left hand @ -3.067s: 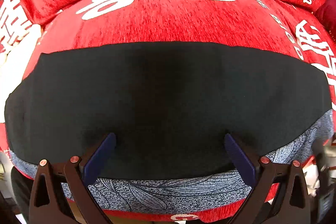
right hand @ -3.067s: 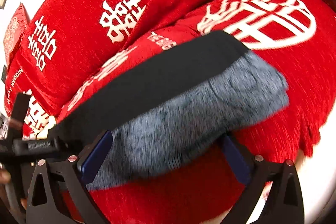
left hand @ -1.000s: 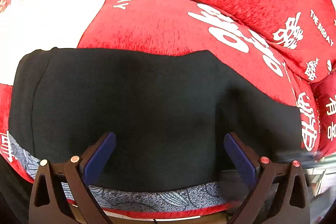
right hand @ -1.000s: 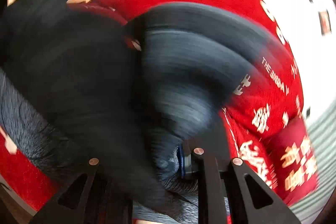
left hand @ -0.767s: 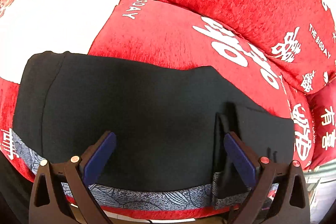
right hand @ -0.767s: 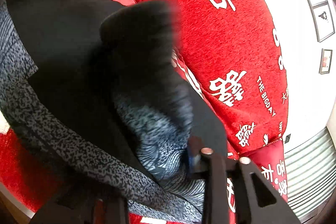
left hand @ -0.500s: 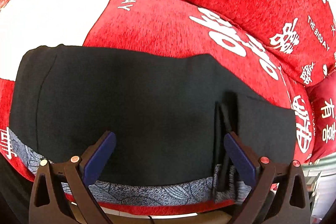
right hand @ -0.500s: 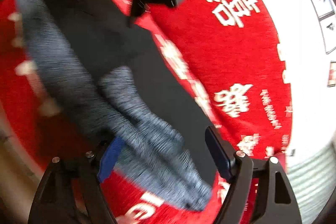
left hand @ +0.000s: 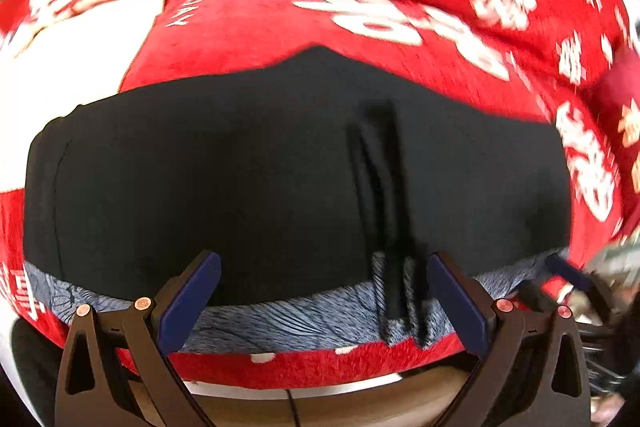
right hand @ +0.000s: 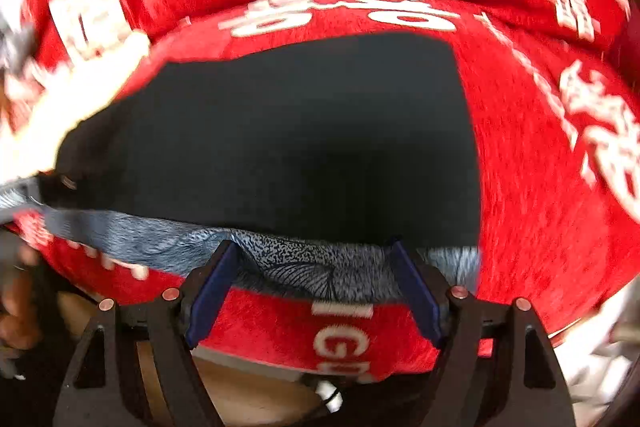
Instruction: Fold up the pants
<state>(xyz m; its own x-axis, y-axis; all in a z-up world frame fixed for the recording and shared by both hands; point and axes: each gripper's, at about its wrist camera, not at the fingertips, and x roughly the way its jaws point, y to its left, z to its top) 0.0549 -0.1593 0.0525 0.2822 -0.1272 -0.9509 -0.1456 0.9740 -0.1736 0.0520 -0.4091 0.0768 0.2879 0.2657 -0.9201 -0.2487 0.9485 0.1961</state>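
Black pants (left hand: 248,171) with blue-grey patterned lining lying folded near red cushion's (left hand: 248,27) front edge; left gripper (left hand: 324,303) and right gripper (right hand: 316,287) hovering spread wide just beside it, pinching nothing.

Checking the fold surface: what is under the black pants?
The pants lie on a red printed cushion, red showing beyond every edge. Their own grey patterned strip peeks out along the near edge. Anything beneath the middle is covered.
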